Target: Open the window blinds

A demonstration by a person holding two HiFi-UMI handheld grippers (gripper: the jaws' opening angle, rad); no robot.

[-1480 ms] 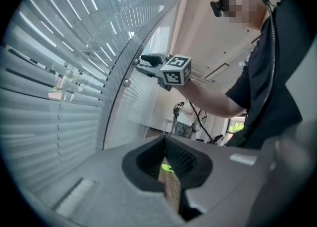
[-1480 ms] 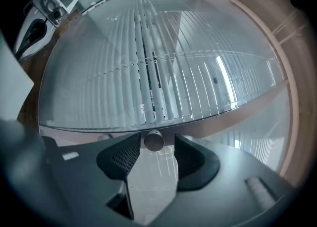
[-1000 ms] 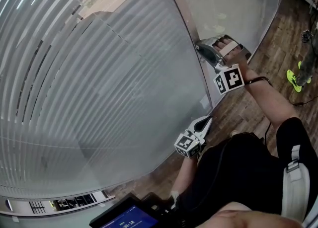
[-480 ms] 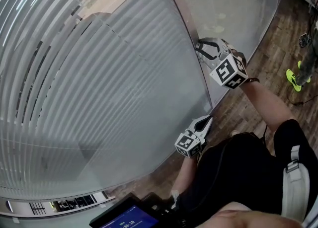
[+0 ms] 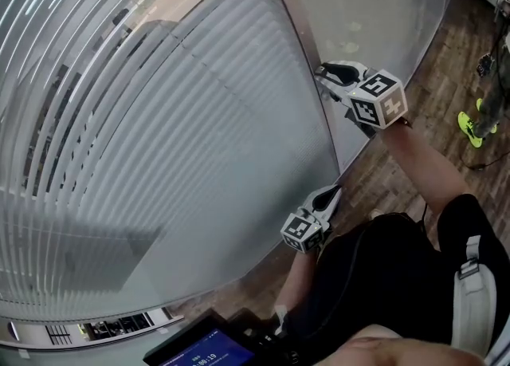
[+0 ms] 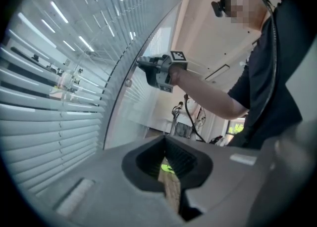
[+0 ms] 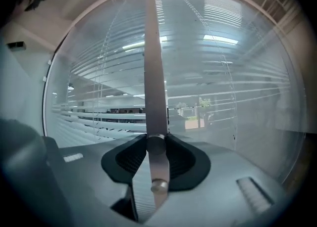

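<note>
Grey horizontal blinds (image 5: 159,117) hang behind glass and fill the left of the head view. Their slats are tilted partly apart at the upper left, where the outside shows through. A metal frame post (image 5: 307,61) bounds them on the right. My right gripper (image 5: 331,73) reaches level to that post and is shut on a round metal knob (image 7: 156,144) on its vertical strip. The blinds (image 7: 223,97) show beyond the strip. My left gripper (image 5: 328,194) hangs lower near my body, shut and holding nothing. Seen from the left gripper, the right gripper (image 6: 143,65) meets the frame beside the blinds (image 6: 49,117).
A plain glass panel (image 5: 374,5) continues to the right of the post. Wooden floor (image 5: 398,165) runs along the window's foot. A person's yellow-green shoes (image 5: 470,125) stand at the far right. A device with a lit screen (image 5: 199,348) sits at the bottom edge.
My right gripper has rolled about its own axis on the knob, bringing its marker cube round. The slats have tilted and more of the outside shows. The left gripper has kept still.
</note>
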